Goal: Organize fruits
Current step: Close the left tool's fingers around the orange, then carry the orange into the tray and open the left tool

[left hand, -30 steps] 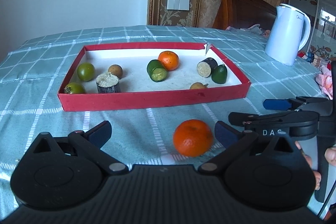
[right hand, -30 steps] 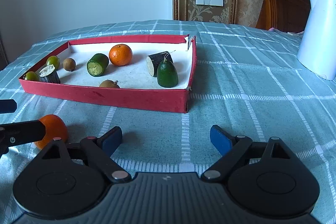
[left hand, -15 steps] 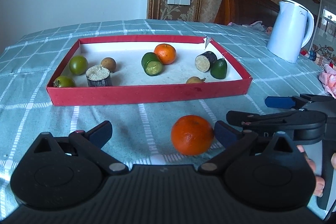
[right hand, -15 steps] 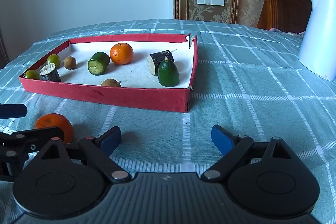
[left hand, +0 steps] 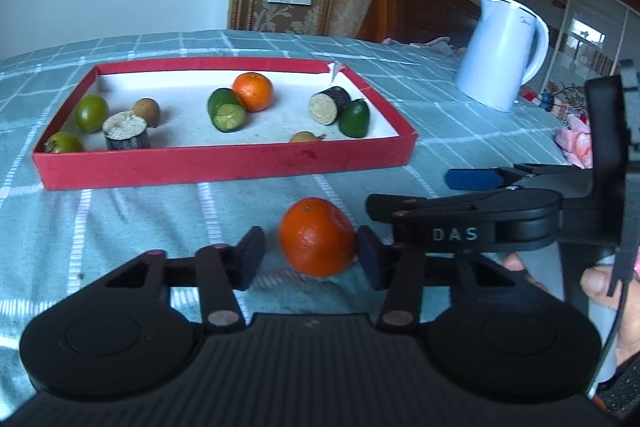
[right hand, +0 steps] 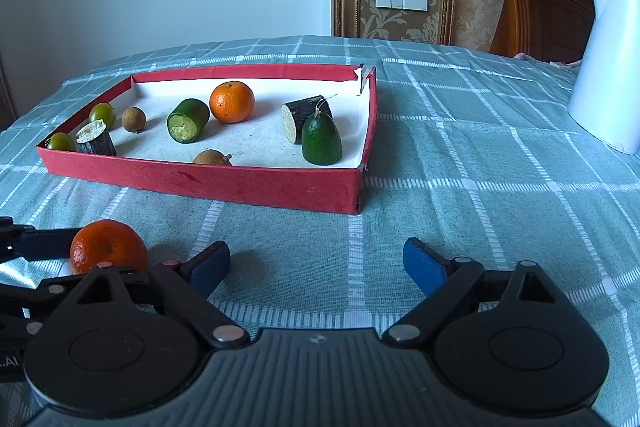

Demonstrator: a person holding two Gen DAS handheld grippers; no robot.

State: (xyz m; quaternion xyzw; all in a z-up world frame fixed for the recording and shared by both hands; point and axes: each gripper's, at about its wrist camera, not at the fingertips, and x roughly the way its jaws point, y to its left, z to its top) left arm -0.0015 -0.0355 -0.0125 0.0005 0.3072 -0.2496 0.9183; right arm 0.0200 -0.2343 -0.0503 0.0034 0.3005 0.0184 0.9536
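Observation:
A loose orange lies on the teal checked cloth in front of the red tray. My left gripper straddles it and its jaws are closing. The right pad is at the orange's side, while a small gap remains at the left pad. The tray holds another orange, green fruits, small brown fruits and dark cut stalk pieces. My right gripper stands open over bare cloth to the right of the orange, with nothing between its fingers.
A white kettle stands on the cloth at the back right, beyond the tray. A wooden headboard and a patterned wall lie behind. A person's hand holds the right gripper close beside the left one.
The left gripper's jaws have come in from wide apart to close around the orange, and its view has tipped slightly. The right gripper has stayed put and open.

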